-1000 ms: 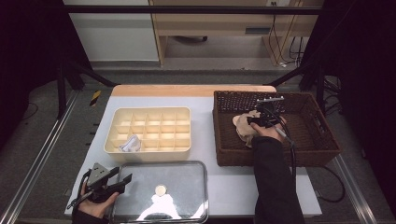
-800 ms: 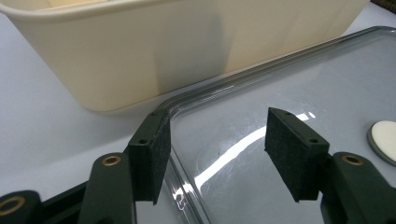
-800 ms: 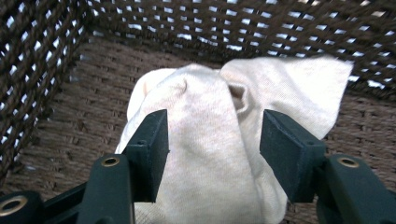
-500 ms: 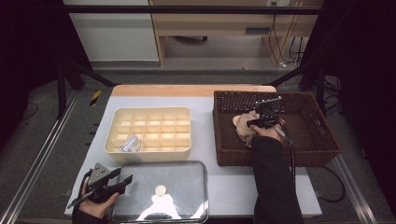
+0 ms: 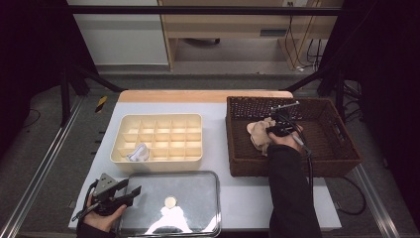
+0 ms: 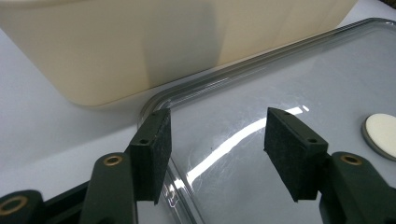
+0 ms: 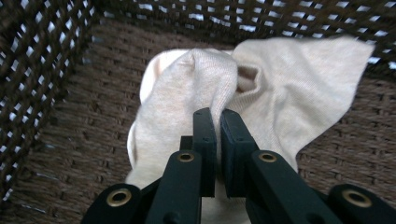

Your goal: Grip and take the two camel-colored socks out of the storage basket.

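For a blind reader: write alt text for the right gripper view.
The right gripper, its two black jaws just closed, pinches a fold of a beige knitted cloth inside a dark brown woven wicker basket. The cloth lies bunched on the basket's floor near a corner.

The right gripper has just closed, pinching beige cloth inside the wicker basket.

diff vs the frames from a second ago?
Right gripper has just been closing and now pinches the beige cloth in the wicker basket. Left gripper stays open over the clear lid; the compartment tray is unmoved.
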### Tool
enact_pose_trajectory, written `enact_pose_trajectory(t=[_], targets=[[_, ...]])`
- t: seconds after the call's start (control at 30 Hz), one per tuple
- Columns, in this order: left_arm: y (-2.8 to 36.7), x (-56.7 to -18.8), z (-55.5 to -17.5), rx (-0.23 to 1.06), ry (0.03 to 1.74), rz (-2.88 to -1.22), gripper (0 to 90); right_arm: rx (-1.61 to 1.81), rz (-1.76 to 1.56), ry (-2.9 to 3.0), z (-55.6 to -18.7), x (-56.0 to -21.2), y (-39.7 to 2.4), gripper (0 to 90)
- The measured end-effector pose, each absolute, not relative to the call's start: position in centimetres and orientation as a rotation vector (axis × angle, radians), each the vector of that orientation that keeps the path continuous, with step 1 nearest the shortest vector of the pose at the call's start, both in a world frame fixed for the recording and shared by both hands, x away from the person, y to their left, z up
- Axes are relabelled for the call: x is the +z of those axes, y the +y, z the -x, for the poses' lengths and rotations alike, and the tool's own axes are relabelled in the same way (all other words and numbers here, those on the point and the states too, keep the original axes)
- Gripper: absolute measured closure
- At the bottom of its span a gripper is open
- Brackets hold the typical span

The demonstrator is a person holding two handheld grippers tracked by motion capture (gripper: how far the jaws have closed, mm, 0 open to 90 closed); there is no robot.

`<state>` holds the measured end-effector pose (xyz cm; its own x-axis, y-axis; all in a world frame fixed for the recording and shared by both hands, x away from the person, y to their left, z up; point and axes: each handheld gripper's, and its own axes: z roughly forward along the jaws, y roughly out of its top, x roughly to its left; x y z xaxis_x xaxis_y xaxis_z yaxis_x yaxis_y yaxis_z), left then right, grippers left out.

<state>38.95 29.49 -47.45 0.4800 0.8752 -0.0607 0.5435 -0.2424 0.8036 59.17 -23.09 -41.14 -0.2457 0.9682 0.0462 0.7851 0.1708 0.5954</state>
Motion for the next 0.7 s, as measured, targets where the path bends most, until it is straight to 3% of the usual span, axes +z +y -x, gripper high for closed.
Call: enact_pose_trajectory(t=[0.7], targets=[[29.4, -47.5, -39.0, 0.511, 1.191, -1.917, 40.7, 1.085, -1.468, 1.920, -54.9, -35.2, -24.2, 86.3]])
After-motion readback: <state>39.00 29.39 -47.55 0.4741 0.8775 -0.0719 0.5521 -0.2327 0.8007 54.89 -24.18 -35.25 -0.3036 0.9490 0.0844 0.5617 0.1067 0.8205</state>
